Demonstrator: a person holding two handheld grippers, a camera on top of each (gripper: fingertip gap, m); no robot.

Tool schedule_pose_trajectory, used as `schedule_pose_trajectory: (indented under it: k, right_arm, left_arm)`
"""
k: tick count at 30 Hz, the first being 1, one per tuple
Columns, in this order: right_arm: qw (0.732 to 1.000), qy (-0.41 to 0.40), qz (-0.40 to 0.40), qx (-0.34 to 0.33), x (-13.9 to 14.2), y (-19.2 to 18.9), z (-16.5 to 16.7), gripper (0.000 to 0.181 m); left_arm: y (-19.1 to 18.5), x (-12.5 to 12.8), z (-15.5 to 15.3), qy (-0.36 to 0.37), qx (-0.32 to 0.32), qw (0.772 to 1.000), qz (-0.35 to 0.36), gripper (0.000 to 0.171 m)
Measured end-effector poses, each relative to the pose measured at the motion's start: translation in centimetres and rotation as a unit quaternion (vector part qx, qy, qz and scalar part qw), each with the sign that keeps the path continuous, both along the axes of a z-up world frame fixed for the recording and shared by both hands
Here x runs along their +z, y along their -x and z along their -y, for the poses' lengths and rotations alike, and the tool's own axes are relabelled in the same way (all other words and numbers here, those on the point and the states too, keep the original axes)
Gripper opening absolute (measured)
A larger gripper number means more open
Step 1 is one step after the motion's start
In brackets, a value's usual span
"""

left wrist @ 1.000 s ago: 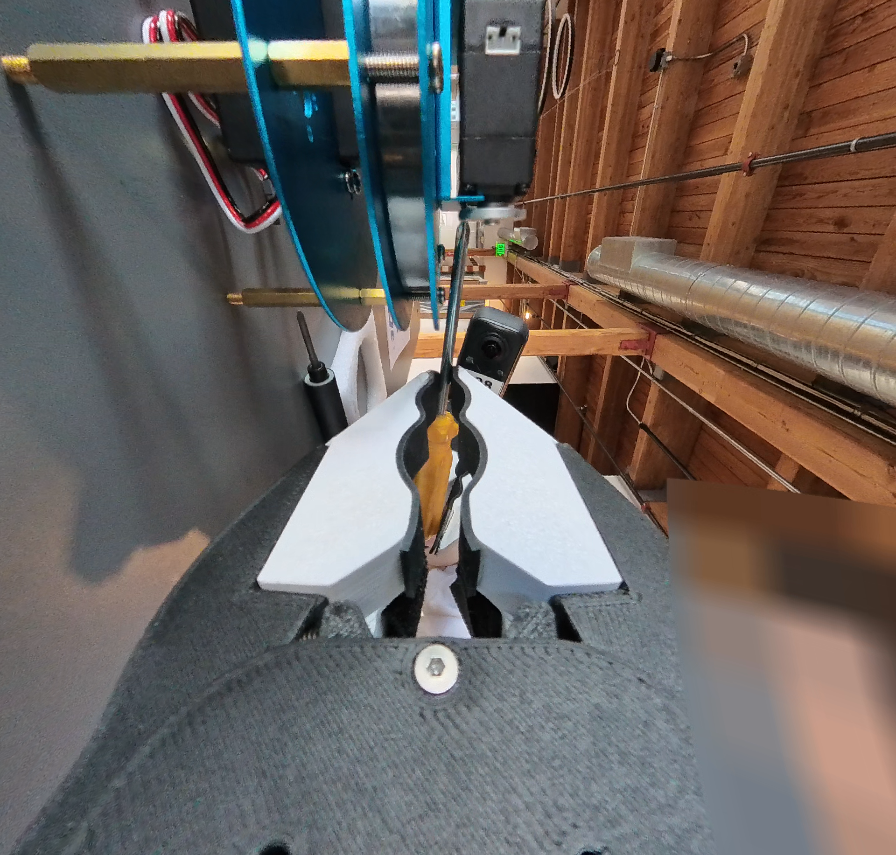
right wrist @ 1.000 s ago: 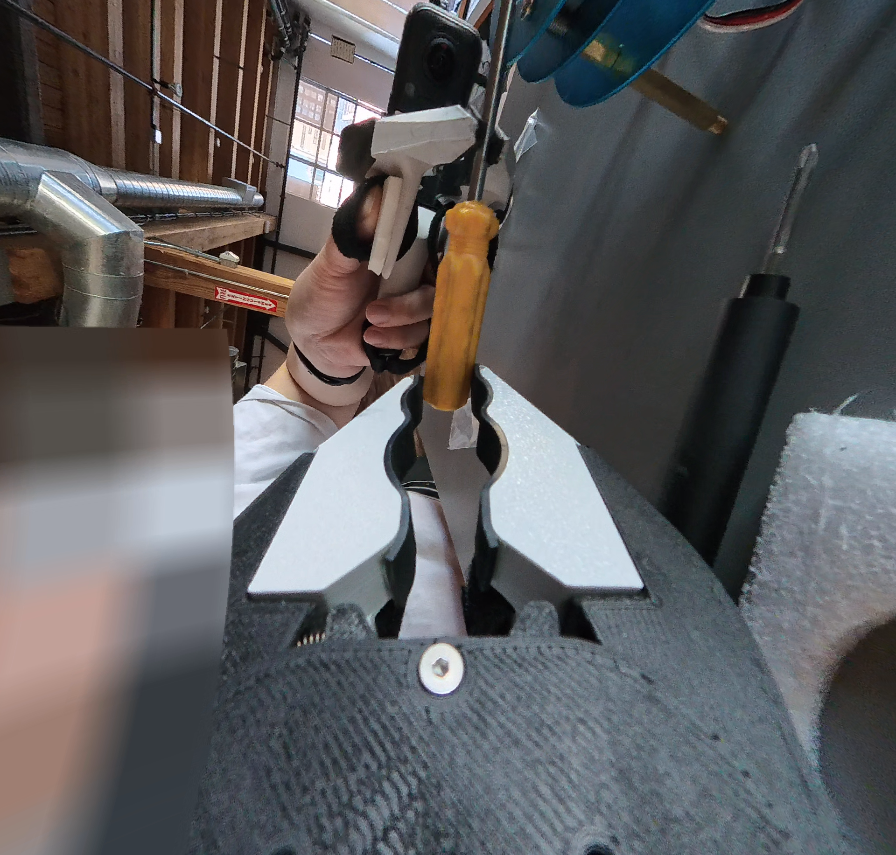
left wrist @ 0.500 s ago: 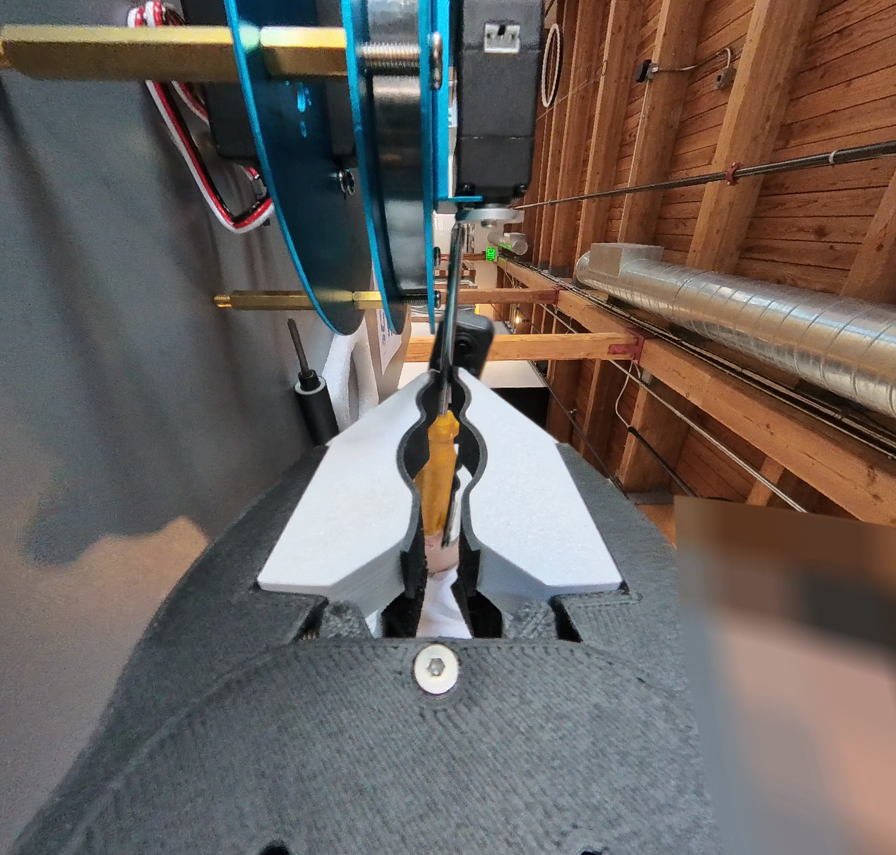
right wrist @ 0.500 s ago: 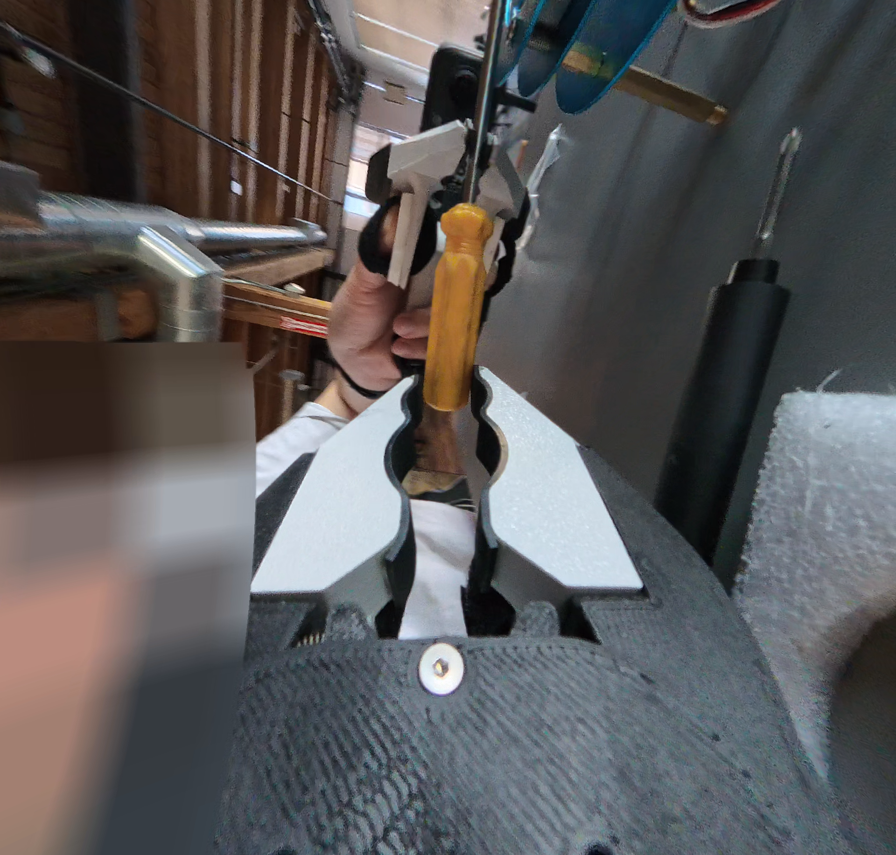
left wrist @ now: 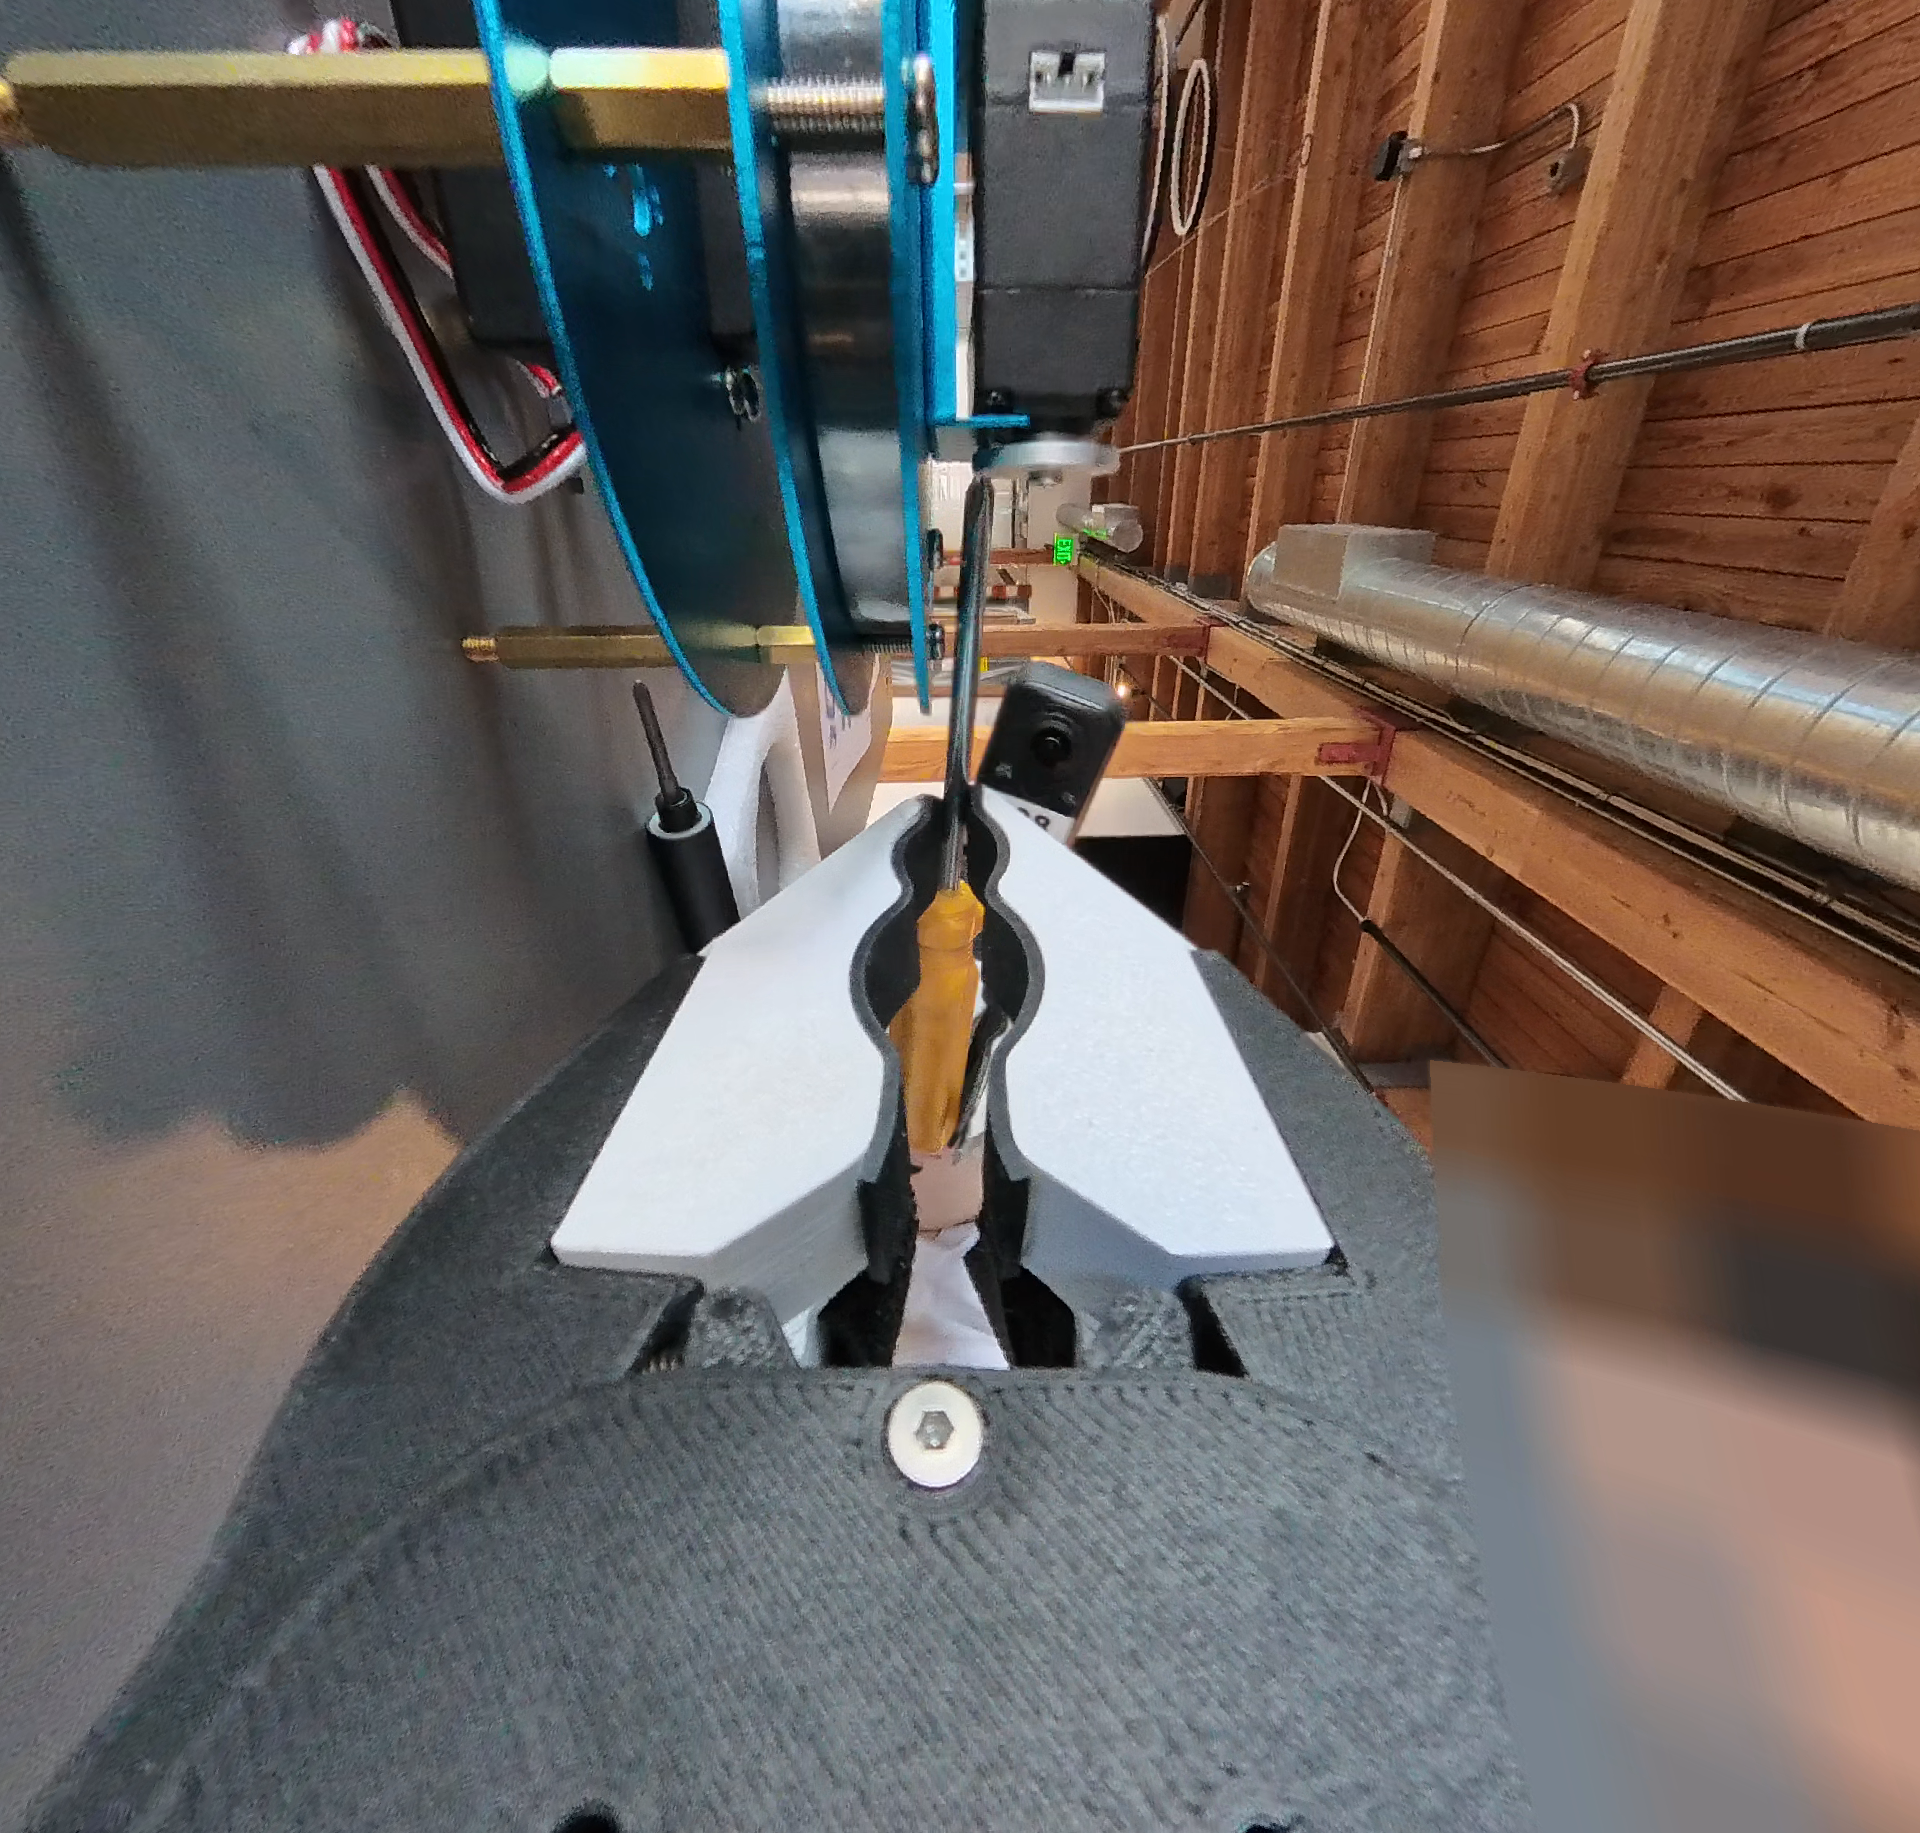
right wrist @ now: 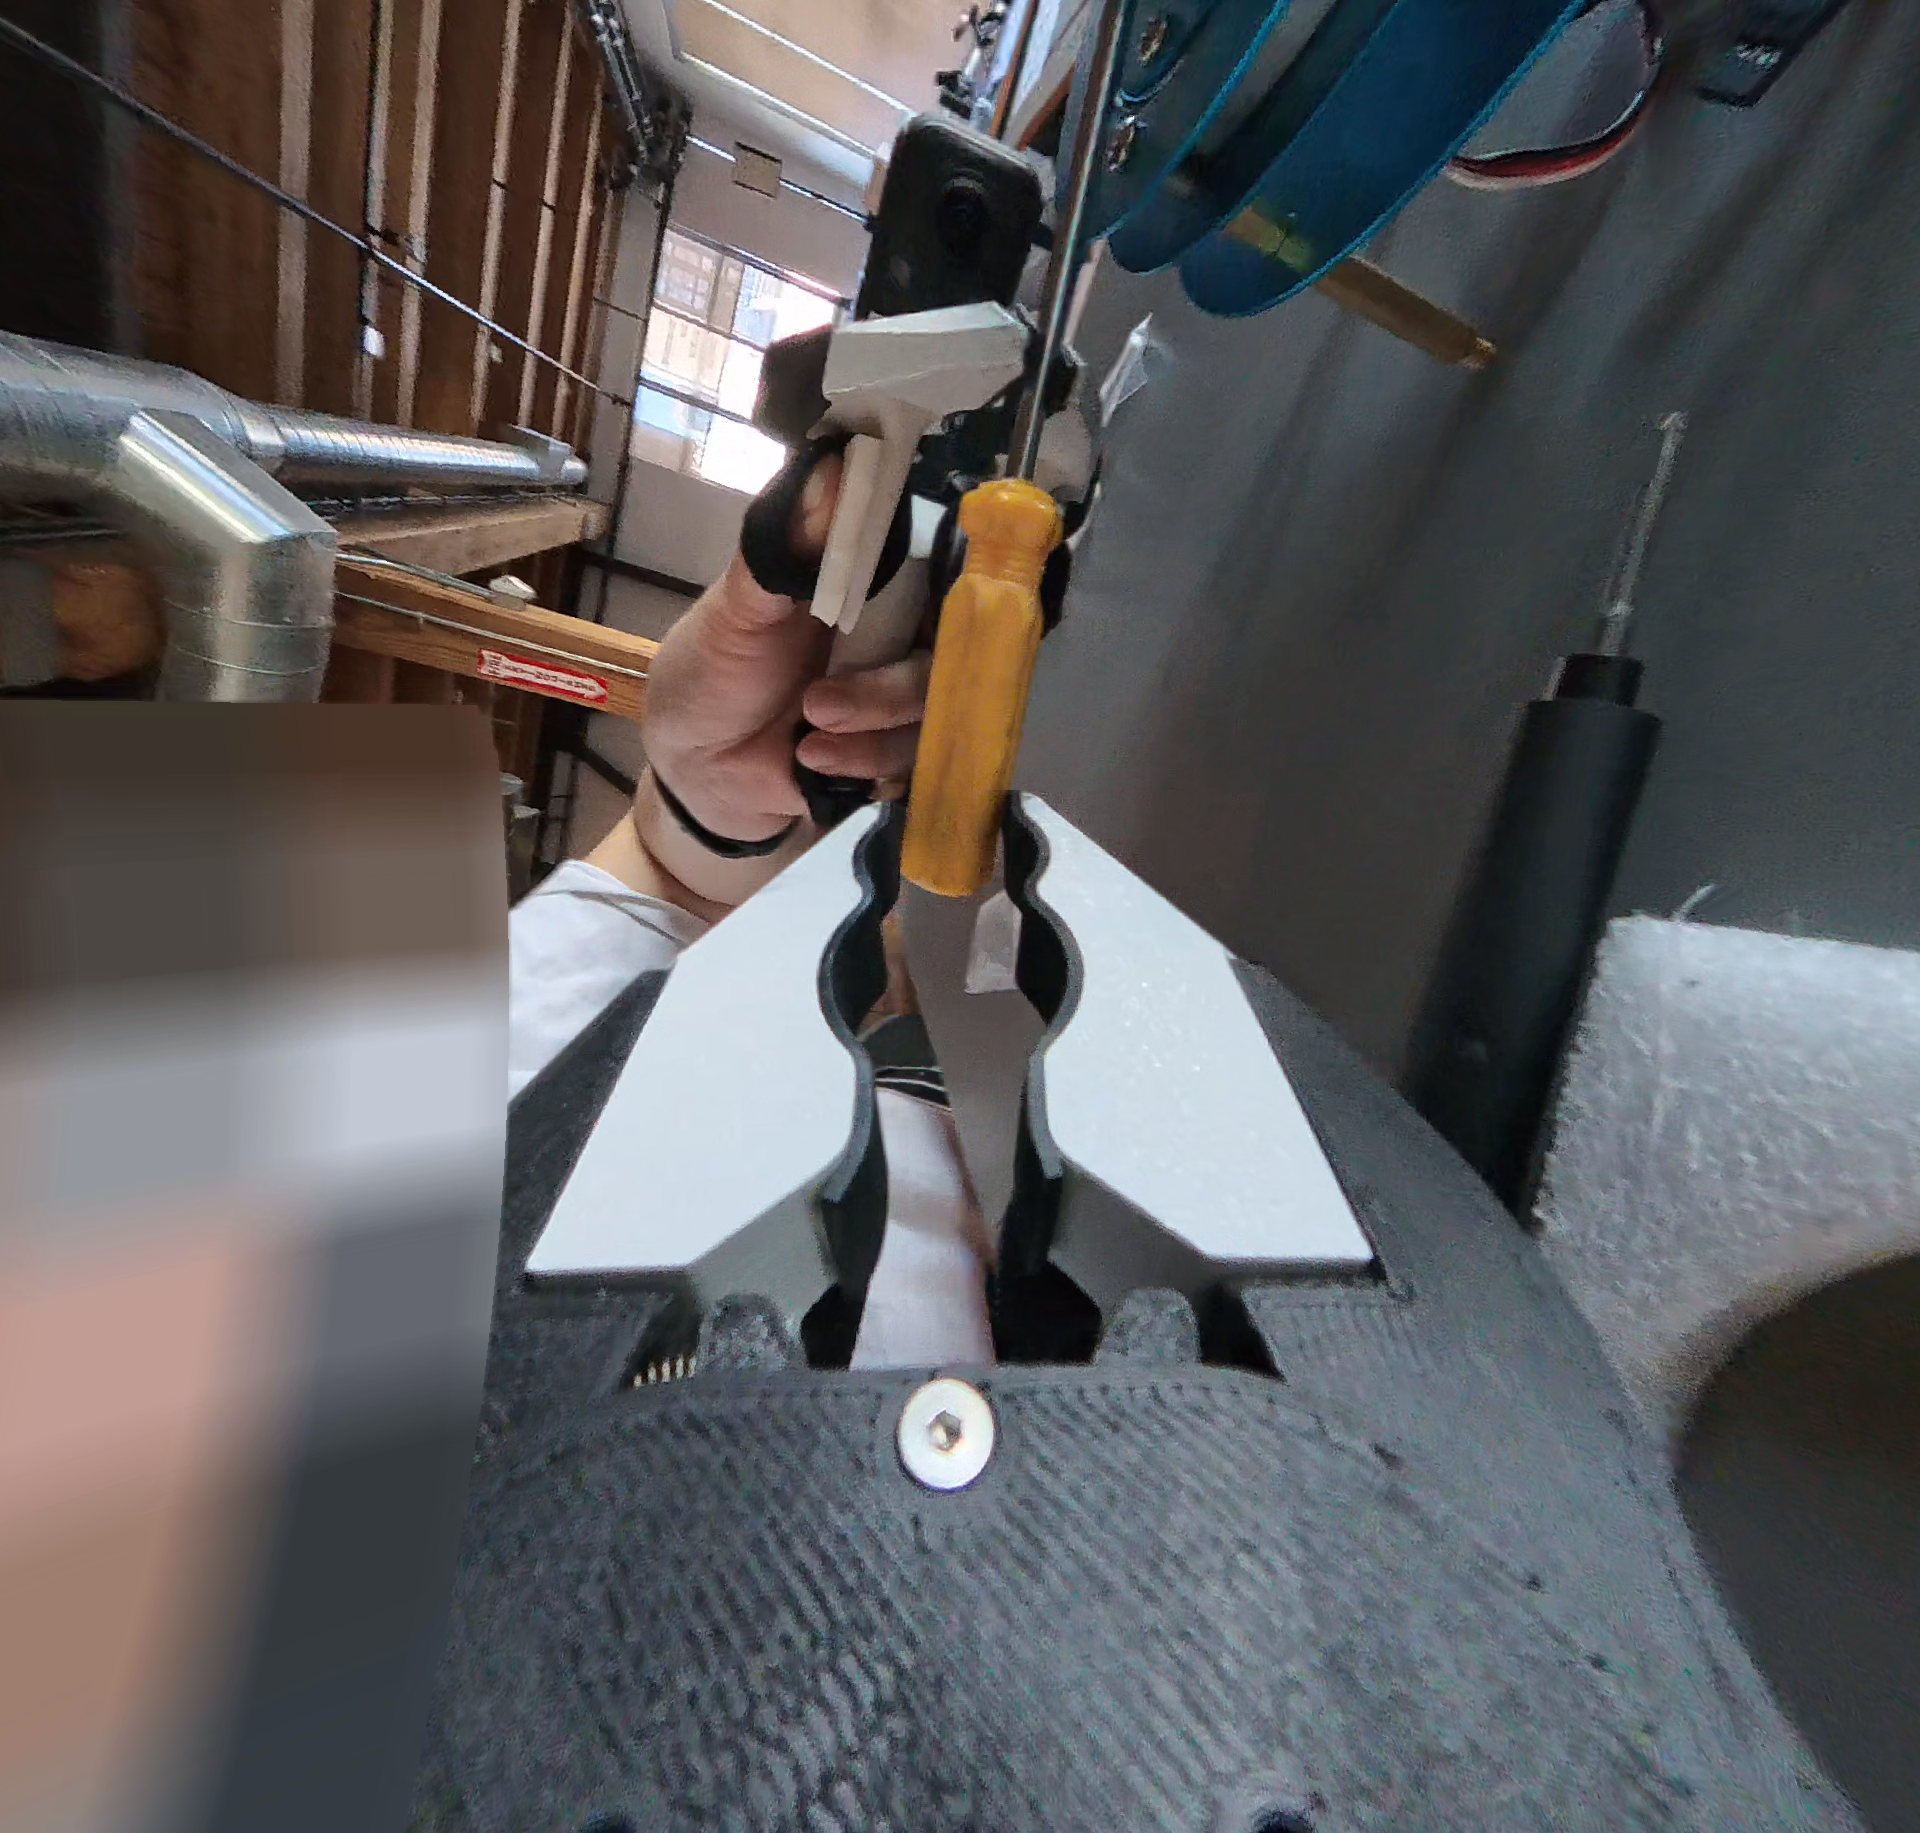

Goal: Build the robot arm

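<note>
Wooden wall boards and beams (left wrist: pixel 1662 225) and a silver ribbed metal duct (left wrist: pixel 1558 640) are filling the background, and a grey cloth backdrop (left wrist: pixel 208 536) is hanging behind the work. A blue round-plated metal assembly (left wrist: pixel 623 277) on brass standoffs is carrying a black boxy servo motor (left wrist: pixel 1055 225) with a small silver disc (left wrist: pixel 1044 455) at its end.

A yellow-handled screwdriver with a thin steel shaft (left wrist: pixel 935 1004) is pointing its tip at that disc and appears to be touching it. The left claw (left wrist: pixel 954 827) is pinching the shaft just above the handle, its white fingers pressed nearly together around it. In the right wrist view, the right claw (right wrist: pixel 954 827) is gripping the butt end of the screwdriver (right wrist: pixel 977 682), its fingers drawn in narrowly on the handle. A person's hand (right wrist: pixel 727 682) is holding the left claw's grip beyond it.

A black cylindrical tool with a thin bit (right wrist: pixel 1527 900) is standing near the right claw, just beside a white foam block (right wrist: pixel 1714 1108).
</note>
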State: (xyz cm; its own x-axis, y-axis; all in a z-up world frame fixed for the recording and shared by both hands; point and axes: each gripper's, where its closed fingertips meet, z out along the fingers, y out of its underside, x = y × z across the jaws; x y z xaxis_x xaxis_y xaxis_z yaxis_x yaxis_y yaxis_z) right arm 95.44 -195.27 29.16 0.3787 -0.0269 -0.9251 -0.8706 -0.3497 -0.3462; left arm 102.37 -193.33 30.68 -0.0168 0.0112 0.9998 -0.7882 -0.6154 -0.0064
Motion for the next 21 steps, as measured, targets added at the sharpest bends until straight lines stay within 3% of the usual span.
schedule_pose_trajectory:
  k: [4,6,9,11,13,16,21]
  right_arm:
    - [0.987,-0.058,-0.148,-0.01,1.0,0.0,-0.3,0.017]
    - [0.981,-0.066,-0.184,-0.009,0.7,0.0,-0.3,0.017]
    - [0.991,-0.049,-0.127,-0.005,0.0,0.0,-0.3,0.017]
    - [0.998,-0.019,-0.061,-0.014,-0.4,-0.3,-0.4,0.034]
    - [1.0,-0.001,-0.008,-0.015,-0.4,-0.5,-0.4,0.036]
    - [1.0,-0.006,0.004,-0.006,0.4,-0.2,-0.6,0.019]
    - [1.0,0.005,0.01,0.002,-0.2,0.5,-0.2,0.018]
  left_arm:
    - [-0.1,0.3,-0.3,0.004,0.004,1.0,0.005,0.002]
    - [-0.1,0.1,-0.3,-0.001,0.003,1.0,0.002,0.002]
    - [-0.2,-0.1,-0.4,0.001,0.003,1.0,-0.001,0.002]
    - [-0.2,0.0,-0.4,0.001,0.004,1.0,0.001,0.002]
    - [-0.2,0.0,-0.5,-0.001,0.004,1.0,0.001,0.002]
    - [-0.3,0.0,-0.6,-0.003,0.005,1.0,0.003,0.002]
    - [0.2,0.1,0.1,-0.006,0.0,1.0,0.006,0.003]
